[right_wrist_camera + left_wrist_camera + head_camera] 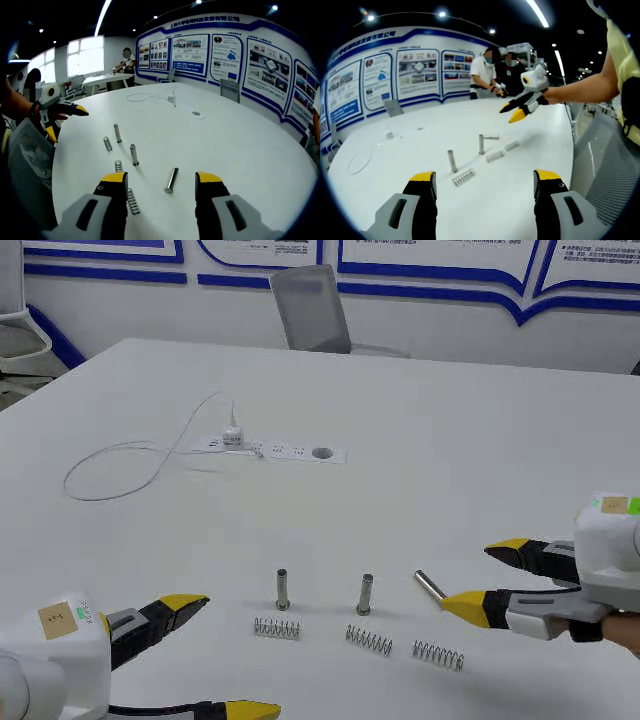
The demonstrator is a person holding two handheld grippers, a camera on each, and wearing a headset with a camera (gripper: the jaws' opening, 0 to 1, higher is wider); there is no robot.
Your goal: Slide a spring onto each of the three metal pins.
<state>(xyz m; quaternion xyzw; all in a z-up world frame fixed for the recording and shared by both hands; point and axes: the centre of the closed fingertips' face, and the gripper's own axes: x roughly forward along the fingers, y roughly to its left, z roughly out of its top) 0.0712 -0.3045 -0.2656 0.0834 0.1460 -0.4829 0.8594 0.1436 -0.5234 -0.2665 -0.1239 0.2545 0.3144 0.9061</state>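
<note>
- Right claw [468, 578]: wide open and empty, its near tip just beside the lying pin [430, 585] at the right end of the row.
- Left claw [218, 655]: also gaping and empty, at the near left, apart from everything.
- Left pin [282, 588] and middle pin [365, 593] stand upright on the bench [450, 440]. The left spring [277, 628], middle spring [368, 640] and right spring [438, 655] lie just nearer, none threaded.
- Likely risks: a nudge from the right tip could roll the lying pin away. A hard pinch may shoot a spring out. A spring pushed on off-axis could topple an upright pin.
</note>
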